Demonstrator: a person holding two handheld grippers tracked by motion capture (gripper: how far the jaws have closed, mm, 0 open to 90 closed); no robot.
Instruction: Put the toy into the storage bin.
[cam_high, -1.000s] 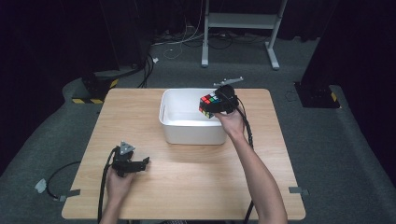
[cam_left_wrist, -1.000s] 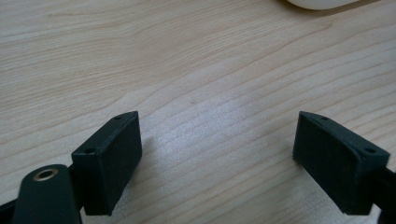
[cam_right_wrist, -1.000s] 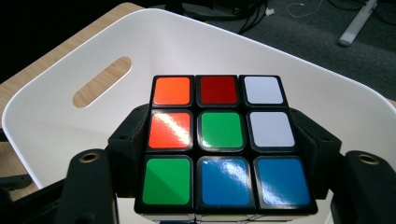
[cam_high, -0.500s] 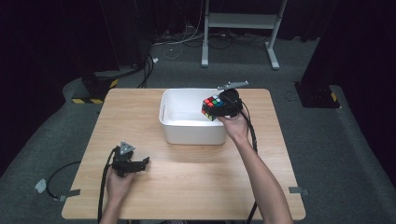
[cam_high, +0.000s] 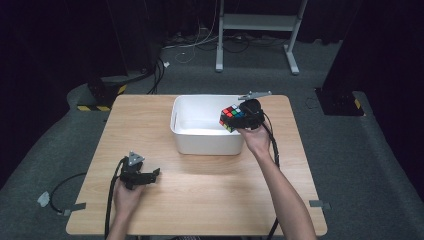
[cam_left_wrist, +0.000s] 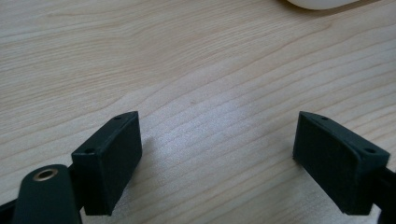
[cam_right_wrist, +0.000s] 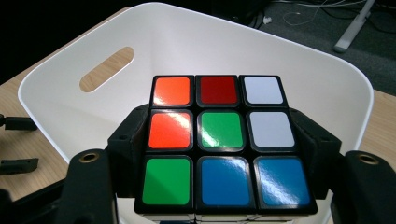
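Left tongs (cam_high: 156, 172) resting low on the bench (cam_high: 200, 200), well apart from the white tub (cam_high: 176, 120) on its near-left side, jaws spread wide with nothing but bare wood between them. No part in the work at this moment, it seems.

White tub standing at the far middle of the bench, inside looking bare as far as visible; an oval handle slot (cam_right_wrist: 106, 68) cut in one end wall.

Colour cube (cam_high: 230, 118) held above the tub, over its right end, not yet down inside. Right tongs (cam_right_wrist: 219, 154) clamped on the cube from both sides, pads pressing on its middle layer. Probably past the halfway mark: cube picked up and carried over the tub already; left to do, likely, lowering it past the rim and letting go.

Nothing in the way between cube and tub floor. Beyond the bench, behind the tub, a white metal stand (cam_high: 257, 22) and loose cables (cam_high: 195, 45) on the grey floor, far from the work.
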